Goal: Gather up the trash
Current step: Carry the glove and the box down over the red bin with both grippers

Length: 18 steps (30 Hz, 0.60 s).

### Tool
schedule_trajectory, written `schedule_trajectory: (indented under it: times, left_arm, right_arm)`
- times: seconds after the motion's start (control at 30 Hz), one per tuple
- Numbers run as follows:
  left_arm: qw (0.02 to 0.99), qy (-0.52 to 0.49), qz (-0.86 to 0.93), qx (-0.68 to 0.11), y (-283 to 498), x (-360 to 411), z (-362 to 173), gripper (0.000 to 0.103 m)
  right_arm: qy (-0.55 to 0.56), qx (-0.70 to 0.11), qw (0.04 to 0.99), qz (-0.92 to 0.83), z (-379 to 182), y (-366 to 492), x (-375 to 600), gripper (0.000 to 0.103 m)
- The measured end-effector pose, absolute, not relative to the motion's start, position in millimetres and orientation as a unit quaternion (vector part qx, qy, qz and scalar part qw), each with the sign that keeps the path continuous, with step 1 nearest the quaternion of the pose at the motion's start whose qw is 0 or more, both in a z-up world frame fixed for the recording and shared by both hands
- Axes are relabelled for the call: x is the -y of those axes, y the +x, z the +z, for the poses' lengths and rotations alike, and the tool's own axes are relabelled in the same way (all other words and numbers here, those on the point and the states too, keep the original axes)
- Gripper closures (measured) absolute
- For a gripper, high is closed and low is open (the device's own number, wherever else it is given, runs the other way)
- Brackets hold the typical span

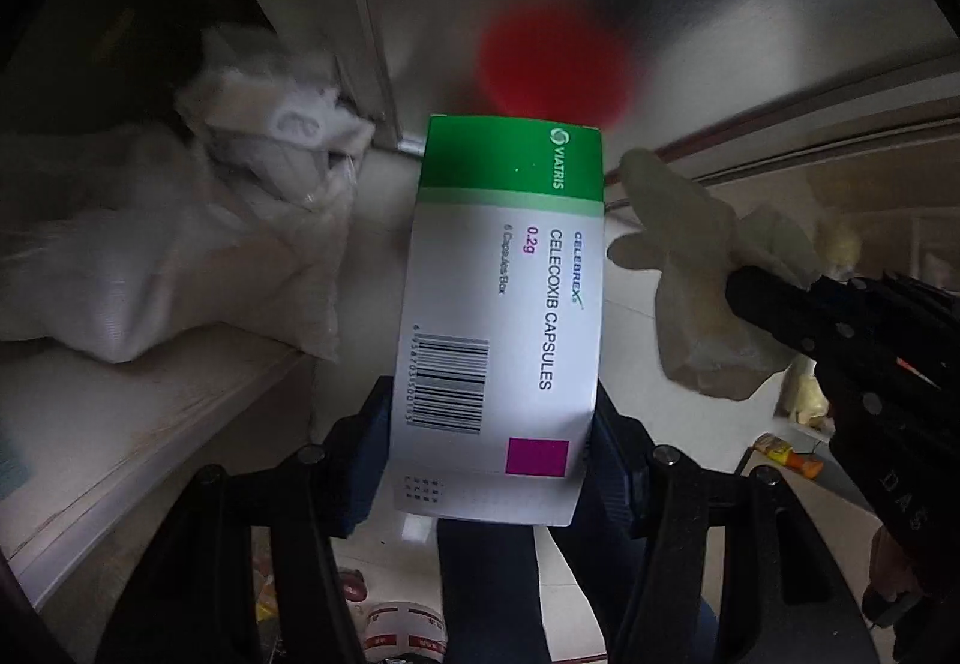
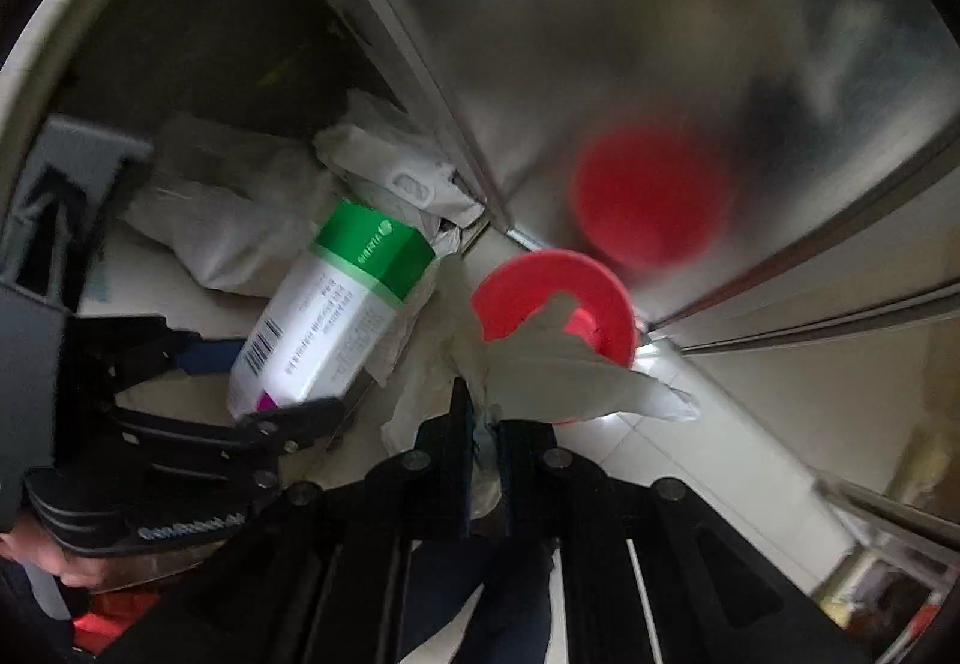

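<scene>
Green-topped medicine box [image 1: 501, 316] clamped in left tool [image 1: 489, 460], upright.

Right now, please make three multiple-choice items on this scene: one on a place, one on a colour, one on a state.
1. Where is the red round lid?
A. Just beyond the pale rubber glove
B. Inside the white woven sack
C. Between the left gripper's fingers

2. What colour is the band at the far end of the white celecoxib capsule box?
A. Blue
B. Green
C. Orange

3. How is the right gripper?
A. Wide open, holding nothing
B. Shut on the box
C. Shut on the glove

Answers:
1 A, the right wrist view shows the lid directly behind the glove.
2 B, the band with the Viatris logo is green.
3 C, its fingers pinch the glove, while the left gripper holds the box.
</scene>
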State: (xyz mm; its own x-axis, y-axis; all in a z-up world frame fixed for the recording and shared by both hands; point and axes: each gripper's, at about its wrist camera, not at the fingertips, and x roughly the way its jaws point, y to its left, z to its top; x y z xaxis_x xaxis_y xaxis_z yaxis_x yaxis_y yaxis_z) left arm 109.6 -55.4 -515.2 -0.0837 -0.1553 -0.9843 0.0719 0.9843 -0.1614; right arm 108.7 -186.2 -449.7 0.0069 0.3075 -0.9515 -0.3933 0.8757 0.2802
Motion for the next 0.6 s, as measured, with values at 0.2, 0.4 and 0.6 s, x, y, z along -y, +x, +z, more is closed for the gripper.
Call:
schedule_trajectory:
  times: [0.2,0.4,0.6]
  left_arm:
    - [0.669,-0.039,-0.088,-0.737,132.4,69.2,-605.0,0.046]
    - [0.669,-0.017,-0.104,-0.736,147.4,81.2,-673.2,0.046]
    - [0.661,-0.017,-0.108,-0.743,152.2,88.2,-709.9,0.046]
  right_arm:
    - [-0.029,-0.671,0.705,0.229,-534.2,121.4,197.7,0.096]
    - [-0.030,-0.674,0.704,0.223,-598.6,128.5,201.9,0.096]
    - [-0.028,-0.688,0.693,0.214,-651.7,129.3,210.6,0.096]
